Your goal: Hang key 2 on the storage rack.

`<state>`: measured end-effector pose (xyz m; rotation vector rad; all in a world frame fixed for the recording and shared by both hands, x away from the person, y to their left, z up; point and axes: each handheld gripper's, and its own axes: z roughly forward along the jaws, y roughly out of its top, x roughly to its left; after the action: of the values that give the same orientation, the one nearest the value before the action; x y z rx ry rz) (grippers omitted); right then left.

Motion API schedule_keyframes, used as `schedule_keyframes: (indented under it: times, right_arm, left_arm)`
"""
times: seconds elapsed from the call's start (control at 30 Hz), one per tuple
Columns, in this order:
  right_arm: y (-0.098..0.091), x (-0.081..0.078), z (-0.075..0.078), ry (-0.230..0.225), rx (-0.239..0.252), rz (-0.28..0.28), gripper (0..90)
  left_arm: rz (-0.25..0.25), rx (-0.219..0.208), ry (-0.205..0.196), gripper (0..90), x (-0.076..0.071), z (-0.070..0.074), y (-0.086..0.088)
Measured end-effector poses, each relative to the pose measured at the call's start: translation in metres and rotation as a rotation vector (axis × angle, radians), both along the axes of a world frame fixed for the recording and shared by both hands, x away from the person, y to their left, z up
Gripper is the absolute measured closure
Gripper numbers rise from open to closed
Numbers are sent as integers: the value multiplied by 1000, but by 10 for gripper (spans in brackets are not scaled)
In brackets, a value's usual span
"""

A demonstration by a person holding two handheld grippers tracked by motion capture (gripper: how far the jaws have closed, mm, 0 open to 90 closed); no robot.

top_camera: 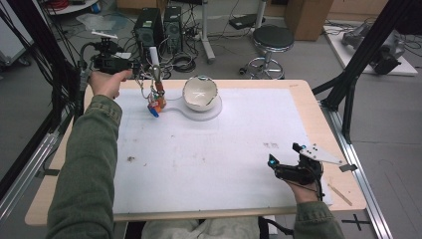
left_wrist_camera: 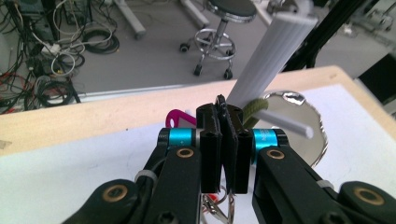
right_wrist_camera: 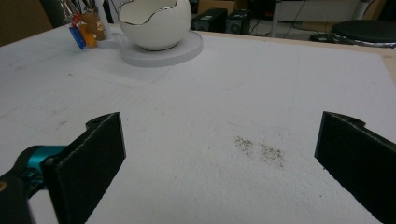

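A bunch of keys with orange, blue and pink tags (top_camera: 157, 101) hangs on an olive strap (top_camera: 157, 75) at the table's far left. My left gripper (top_camera: 142, 65) is shut on that olive strap (left_wrist_camera: 254, 109), right beside a white ribbed post (left_wrist_camera: 273, 51) and its peg (left_wrist_camera: 286, 124). A pink tag (left_wrist_camera: 180, 117) and key rings (left_wrist_camera: 217, 205) dangle under the left gripper (left_wrist_camera: 223, 109). A white eggshell-shaped bowl (top_camera: 200, 93) stands on the white base (top_camera: 211, 112) to the right. My right gripper (top_camera: 283, 153) rests open near the front right, with nothing between its fingers (right_wrist_camera: 93, 154).
A white sheet (top_camera: 209, 154) covers the wooden table (top_camera: 318, 119), with a dark smudge (right_wrist_camera: 259, 150) ahead of the right gripper. A stool (top_camera: 271, 40), computer towers (top_camera: 149, 25) and cables stand on the floor beyond the far edge. Black frame posts (top_camera: 348, 94) flank the table.
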<state>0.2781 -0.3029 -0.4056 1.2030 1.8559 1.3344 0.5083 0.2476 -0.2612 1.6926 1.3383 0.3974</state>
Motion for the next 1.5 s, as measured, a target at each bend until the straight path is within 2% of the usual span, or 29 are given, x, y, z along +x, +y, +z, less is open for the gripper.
schedule_keyframes:
  times: [0.13, 0.27, 0.47, 0.53, 0.57, 0.63, 0.67, 0.77, 0.9, 0.97, 1.07, 1.17, 1.3, 1.4, 1.5]
  right_arm:
    - [0, 0, 0, 0, -1, 2, 9]
    - [0, 0, 0, 4, 1, 1, 9]
    - [0, 0, 0, 4, 2, 1, 9]
    - [0, 1, 0, 1, 1, 3, 9]
    - [0, 1, 0, 1, 1, 3, 9]
    - [0, 0, 0, 1, 0, 4, 9]
    - [0, 1, 0, 1, 2, 3, 9]
    - [0, 1, 0, 5, 4, 3, 9]
    - [0, 1, 0, 4, 3, 4, 9]
    - [0, 1, 0, 4, 3, 4, 9]
    - [0, 1, 0, 3, 4, 3, 9]
    - [0, 1, 0, 6, 4, 4, 9]
    - [0, 1, 0, 5, 4, 2, 9]
    - [1, 1, 0, 4, 1, 5, 9]
    - [1, 2, 0, 5, 0, 6, 9]
  left_arm:
    - [-13, 4, 14, 856, 2, -3, -3]
    - [-24, 47, 36, 853, 4, -7, -8]
    - [-38, 39, 40, 868, 3, -6, -9]
    - [-23, 50, 46, 856, 3, -6, -8]
    - [-12, 56, 52, 791, 3, -6, -7]
    - [-4, 48, 73, 589, 4, -7, -5]
    - [-6, 48, 75, 531, 4, -7, -5]
    - [29, 105, 72, 344, 1, -6, -8]
    - [60, 158, 87, 160, 0, -6, -10]
    - [58, 187, 96, 112, -1, -6, -11]
    - [33, 204, 98, 49, -4, -6, -11]
    - [36, 194, 54, 48, -10, -6, -7]
    - [56, 179, 51, 16, -16, -11, 1]
    - [64, 147, 21, 16, -23, -14, 6]
    - [47, 145, 21, 16, -28, -15, 8]
